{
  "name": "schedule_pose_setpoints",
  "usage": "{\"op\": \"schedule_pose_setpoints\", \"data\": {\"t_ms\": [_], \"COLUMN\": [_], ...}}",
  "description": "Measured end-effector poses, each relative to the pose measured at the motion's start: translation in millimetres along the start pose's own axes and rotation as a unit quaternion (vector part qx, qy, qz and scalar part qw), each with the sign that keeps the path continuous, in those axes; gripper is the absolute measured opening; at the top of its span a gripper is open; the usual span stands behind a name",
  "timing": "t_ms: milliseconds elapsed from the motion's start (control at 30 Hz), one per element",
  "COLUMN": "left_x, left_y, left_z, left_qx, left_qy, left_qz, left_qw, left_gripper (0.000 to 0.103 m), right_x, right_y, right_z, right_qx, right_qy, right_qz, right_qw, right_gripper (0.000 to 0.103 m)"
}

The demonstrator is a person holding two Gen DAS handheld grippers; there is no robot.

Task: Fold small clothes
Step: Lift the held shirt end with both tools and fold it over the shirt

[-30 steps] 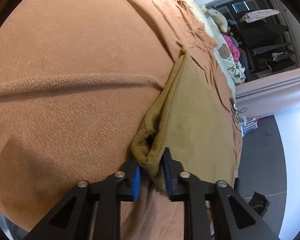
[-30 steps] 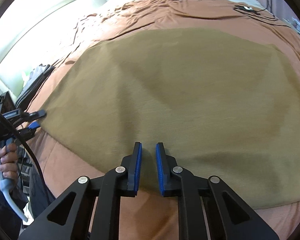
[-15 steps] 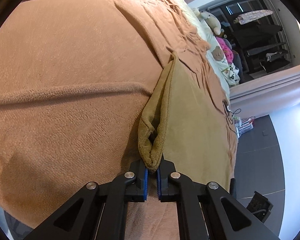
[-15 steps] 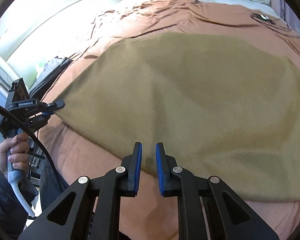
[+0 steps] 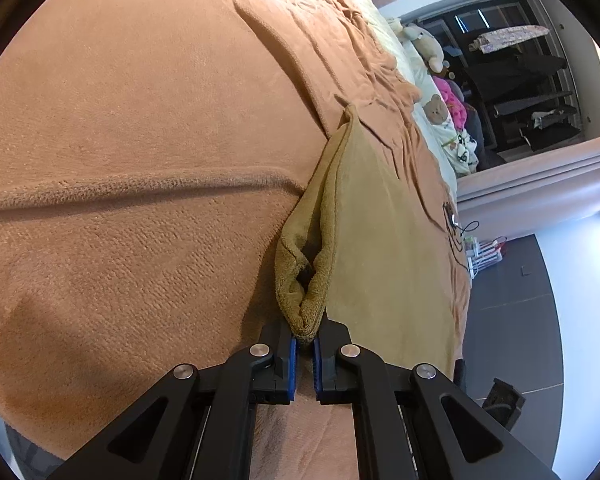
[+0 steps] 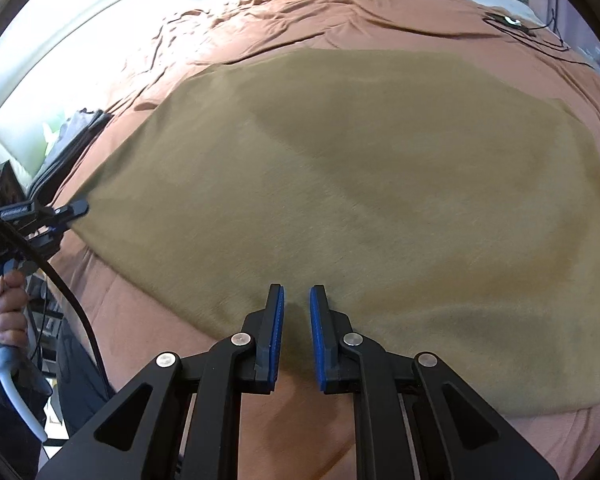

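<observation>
An olive-tan cloth (image 6: pixel 360 184) lies spread flat on a brown blanket (image 6: pixel 300 12). My left gripper (image 5: pixel 305 334) is shut on the cloth's bunched near corner (image 5: pixel 304 300), which stands up off the blanket (image 5: pixel 140 140) in a fold. In the right wrist view that same left gripper (image 6: pixel 78 210) pinches the cloth's left corner, with a person's hand (image 6: pixel 4 304) on its handle. My right gripper (image 6: pixel 296 300) hovers over the cloth's near edge. Its jaws stand a narrow gap apart and grip nothing.
Stuffed toys (image 5: pixel 428 46) and a bear-print pillow (image 5: pixel 436 108) sit at the bed's far end. A small device with a black cable (image 6: pixel 508 21) lies on the blanket beyond the cloth. Dark clothing (image 6: pixel 72 140) lies by the bed's left edge. Dark floor (image 5: pixel 512 320) shows past the bed.
My left jaws have closed on the cloth's corner and pinch it into a tighter fold. In the right wrist view that corner has shifted right and up; the right jaws look the same.
</observation>
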State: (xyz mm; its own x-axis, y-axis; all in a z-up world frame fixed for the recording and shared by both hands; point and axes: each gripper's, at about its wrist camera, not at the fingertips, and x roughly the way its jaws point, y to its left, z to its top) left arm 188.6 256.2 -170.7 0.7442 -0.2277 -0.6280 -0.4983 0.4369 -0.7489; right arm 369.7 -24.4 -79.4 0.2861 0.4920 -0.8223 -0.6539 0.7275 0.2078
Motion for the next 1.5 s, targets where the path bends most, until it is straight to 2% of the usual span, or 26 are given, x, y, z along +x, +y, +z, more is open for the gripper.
{"op": "schedule_pose_setpoints", "data": {"t_ms": [167,500,567,700,933,1267,1333,1400,1500], "left_x": [1.7,10.9,12.1,12.9,15.3,15.4,14.6,13.4,9.2], "left_y": [4.1,9.6,10.9,11.7,10.4,10.9,11.1,10.9,9.2], "left_z": [0.2,-0.6,-0.4,-1.1,-2.0,-4.4,-4.8,-4.7,-4.5], "left_qx": [-0.018,-0.040,-0.041,-0.045,-0.043,-0.042,-0.040,-0.039,-0.041], "left_qy": [0.003,0.015,0.018,0.021,0.019,0.014,0.014,0.016,0.014], "left_qz": [0.001,0.018,0.022,0.018,0.019,0.019,0.021,0.021,0.009], "left_qw": [0.9998,0.9989,0.9988,0.9986,0.9987,0.9988,0.9989,0.9989,0.9990], "left_gripper": [0.006,0.006,0.009,0.023,0.024,0.024,0.021,0.009,0.006], "right_x": [9.6,41.5,47.4,57.7,78.9,96.7,100.5,101.1,93.6], "right_y": [-3.5,-8.2,-8.8,-13.6,-19.3,-31.7,-36.5,-38.6,-38.7], "right_z": [15.1,69.1,78.9,98.7,129.2,160.5,164.3,166.5,166.8], "right_qx": [0.013,0.020,0.027,0.035,0.040,0.054,0.062,0.066,0.067], "right_qy": [0.006,0.010,0.009,0.008,0.005,-0.005,-0.003,-0.003,-0.004], "right_qz": [0.006,-0.017,-0.026,-0.041,-0.063,-0.091,-0.093,-0.091,-0.084], "right_qw": [1.000,1.000,0.999,0.999,0.997,0.994,0.994,0.994,0.994], "right_gripper": [0.010,0.010,0.010,0.010,0.010,0.010,0.010,0.010,0.010]}}
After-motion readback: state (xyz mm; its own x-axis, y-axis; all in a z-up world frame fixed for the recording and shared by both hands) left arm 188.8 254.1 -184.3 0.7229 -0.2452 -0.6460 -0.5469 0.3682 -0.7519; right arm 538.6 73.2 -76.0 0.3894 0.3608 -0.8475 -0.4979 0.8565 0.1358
